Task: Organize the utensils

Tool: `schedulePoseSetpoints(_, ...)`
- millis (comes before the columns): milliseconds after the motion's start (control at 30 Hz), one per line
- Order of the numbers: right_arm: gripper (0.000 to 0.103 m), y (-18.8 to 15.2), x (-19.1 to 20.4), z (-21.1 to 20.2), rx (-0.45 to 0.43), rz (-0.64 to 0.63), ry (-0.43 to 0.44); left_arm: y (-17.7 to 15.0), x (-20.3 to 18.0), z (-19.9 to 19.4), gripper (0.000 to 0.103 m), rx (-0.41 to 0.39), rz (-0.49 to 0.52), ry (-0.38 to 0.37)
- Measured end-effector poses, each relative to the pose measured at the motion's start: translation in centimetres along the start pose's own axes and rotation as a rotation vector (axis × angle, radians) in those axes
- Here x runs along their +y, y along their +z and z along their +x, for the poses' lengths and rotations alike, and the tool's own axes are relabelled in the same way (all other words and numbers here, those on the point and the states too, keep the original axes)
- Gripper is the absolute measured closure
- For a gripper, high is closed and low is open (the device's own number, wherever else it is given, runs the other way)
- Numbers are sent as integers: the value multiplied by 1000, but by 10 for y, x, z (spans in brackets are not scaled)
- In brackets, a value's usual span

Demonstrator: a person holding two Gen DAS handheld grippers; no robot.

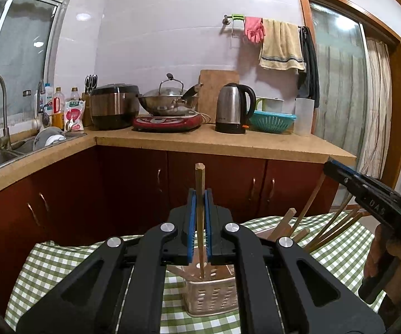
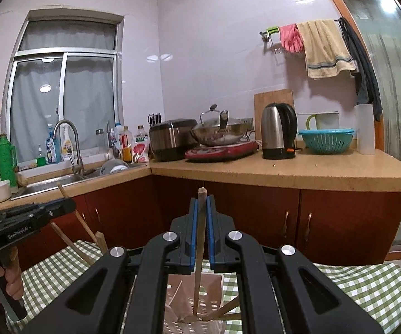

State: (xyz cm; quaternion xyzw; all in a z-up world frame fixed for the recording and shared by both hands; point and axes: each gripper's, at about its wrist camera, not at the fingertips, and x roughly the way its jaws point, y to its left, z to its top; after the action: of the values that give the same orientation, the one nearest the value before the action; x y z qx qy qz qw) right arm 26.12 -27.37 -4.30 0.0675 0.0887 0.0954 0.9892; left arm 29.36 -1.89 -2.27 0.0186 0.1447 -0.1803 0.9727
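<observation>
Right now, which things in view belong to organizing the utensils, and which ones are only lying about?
Belong to the job:
- left tool, shut on a chopstick
- right tool, shut on a wooden stick
- perforated holder
- loose chopsticks

Just lying about:
- kettle
- wok
- rice cooker
- teal colander
- towel

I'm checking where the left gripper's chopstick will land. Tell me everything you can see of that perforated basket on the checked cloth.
The basket is a pale, translucent plastic holder with rows of small oval holes in its walls. It stands upright on the green-and-white checked cloth, directly below the left gripper, which partly hides its rim. A wooden chopstick pinched upright in that gripper reaches down so its tip sits at the basket's open top. Whether the tip touches the basket cannot be told.
</observation>
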Motion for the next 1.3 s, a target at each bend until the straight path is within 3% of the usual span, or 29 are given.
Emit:
schedulePoseSetpoints(567,95,-8,1,6,27,-11,-14,4,7,-3,97,-11,12,10)
schedulePoseSetpoints(733,90,-9,2,6,29,-9,-15,0,7,8,97,36,2,4)
schedulePoseSetpoints(800,85,-9,2,6,26,-10,-16,-3,11,10,91,43,-24,0)
schedulePoseSetpoints(867,82,-9,2,6,24,-10,-17,-4,15,10,69,45,-49,-4)
schedulePoseSetpoints(933,74,-9,2,5,17,-13,-22,-4,18,8,56,31,-68,2)
schedulePoseSetpoints(1000,66,-8,2,2,5,-11,-27,-3,18,6,56,25,-67,6)
schedulePoseSetpoints(1300,57,0,5,-22,-35,-21,-46,1,8,-15,34,-38,-13,72)
